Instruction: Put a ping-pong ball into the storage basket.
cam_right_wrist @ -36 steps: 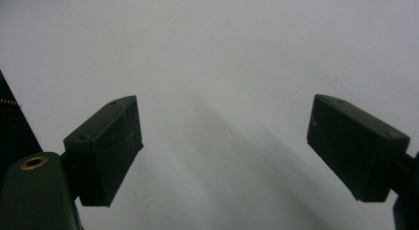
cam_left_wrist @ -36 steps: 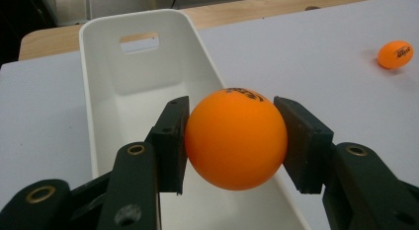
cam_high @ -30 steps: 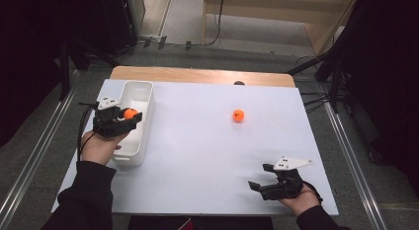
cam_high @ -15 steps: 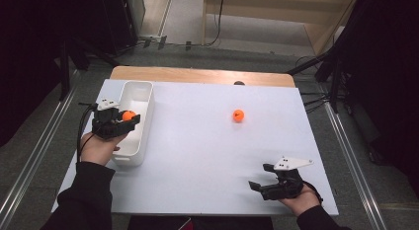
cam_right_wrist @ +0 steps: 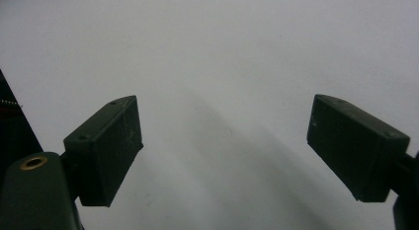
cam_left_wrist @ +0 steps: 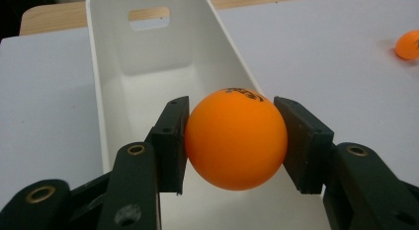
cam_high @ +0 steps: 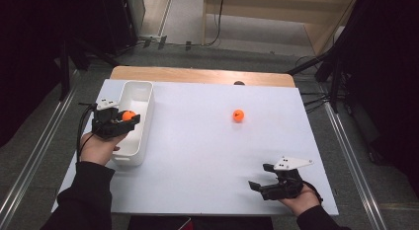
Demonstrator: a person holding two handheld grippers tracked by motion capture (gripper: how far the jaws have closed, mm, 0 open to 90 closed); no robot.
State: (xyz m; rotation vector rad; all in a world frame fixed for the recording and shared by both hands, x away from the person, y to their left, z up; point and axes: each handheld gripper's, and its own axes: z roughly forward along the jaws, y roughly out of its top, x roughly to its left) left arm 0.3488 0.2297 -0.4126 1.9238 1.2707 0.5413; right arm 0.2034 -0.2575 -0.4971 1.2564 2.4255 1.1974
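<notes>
Orange ball [cam_left_wrist: 236,138] sits clamped between the two black fingers [cam_left_wrist: 170,141] of the left gripper [cam_left_wrist: 236,141], one pad pressed against each side, with dark print showing on its top. In the left gripper view the ball hangs over the near end of a white bin [cam_left_wrist: 106,106], whose long open trough runs away from the camera to a far wall with a slot handle cut through it. In the high view the left gripper [cam_high: 123,120] is at the left side of the white worktop [cam_high: 197,156], held in the person's left hand [cam_high: 99,147], with the held ball [cam_high: 128,115] above the bin [cam_high: 143,92] about halfway along its length.

Nearer the person, at the right front corner of the worktop, the right gripper [cam_high: 261,176] rests low in the right hand [cam_high: 299,200]. Its fingers [cam_right_wrist: 106,151] stand wide apart with nothing between them, and the right gripper view looks along them at bare white worktop [cam_right_wrist: 222,67].

Farther out, a second orange ball [cam_high: 238,115] lies alone on the worktop, right of centre and well apart from both grippers; it also shows at the upper right edge of the left gripper view [cam_left_wrist: 409,45]. Beyond the white surface a strip of wooden edge [cam_high: 197,74] runs along the far side.
</notes>
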